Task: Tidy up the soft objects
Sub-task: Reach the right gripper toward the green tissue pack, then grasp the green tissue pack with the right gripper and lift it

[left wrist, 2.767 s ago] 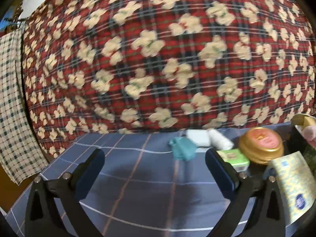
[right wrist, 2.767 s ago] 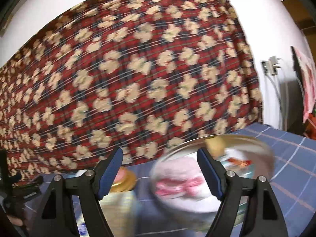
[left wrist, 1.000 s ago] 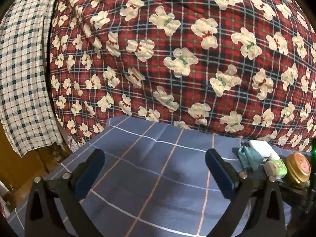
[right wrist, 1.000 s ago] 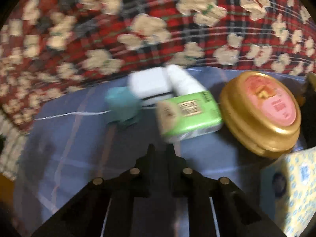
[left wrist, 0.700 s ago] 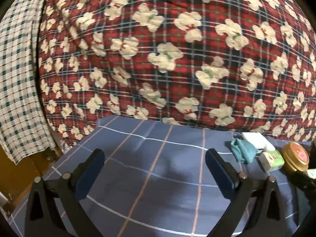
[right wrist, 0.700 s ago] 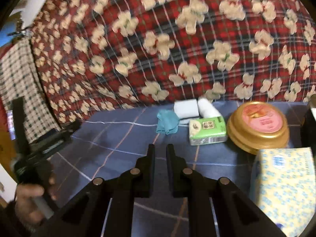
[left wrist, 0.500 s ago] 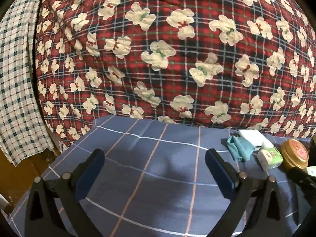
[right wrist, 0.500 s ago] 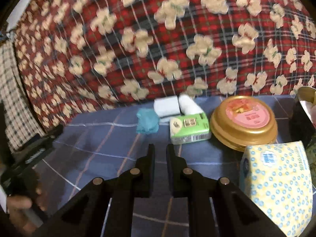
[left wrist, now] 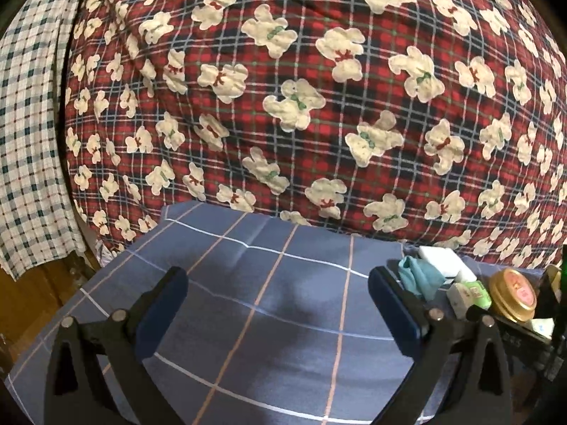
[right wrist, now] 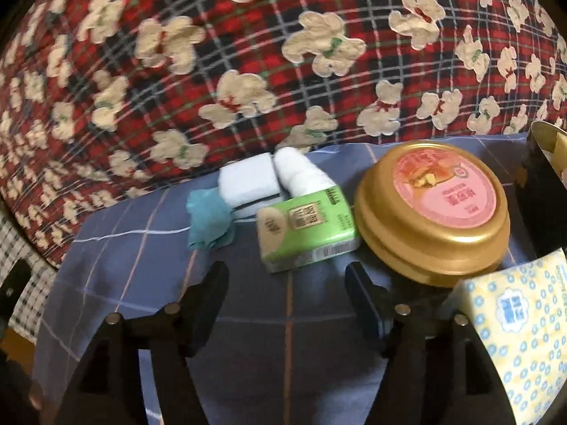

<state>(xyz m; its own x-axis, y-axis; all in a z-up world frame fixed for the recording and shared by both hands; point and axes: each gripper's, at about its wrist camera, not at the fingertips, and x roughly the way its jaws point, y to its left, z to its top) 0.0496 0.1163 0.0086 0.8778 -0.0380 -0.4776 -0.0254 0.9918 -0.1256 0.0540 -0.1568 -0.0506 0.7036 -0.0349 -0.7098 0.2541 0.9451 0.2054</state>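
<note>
Green tissue pack [right wrist: 307,233] lies just ahead of the right hand-held gripper [right wrist: 286,285], whose jaws have just spread, empty, apparently readying to pinch it.

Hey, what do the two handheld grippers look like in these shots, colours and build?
Both are alike: the left gripper and the right gripper have black angular plastic frames with open triangular cutouts and round silver fasteners at the joints. The jaws are lined with dark blue pads, plain on the left gripper, shadowed on the right. No cables, markings or sleeves show.
</note>
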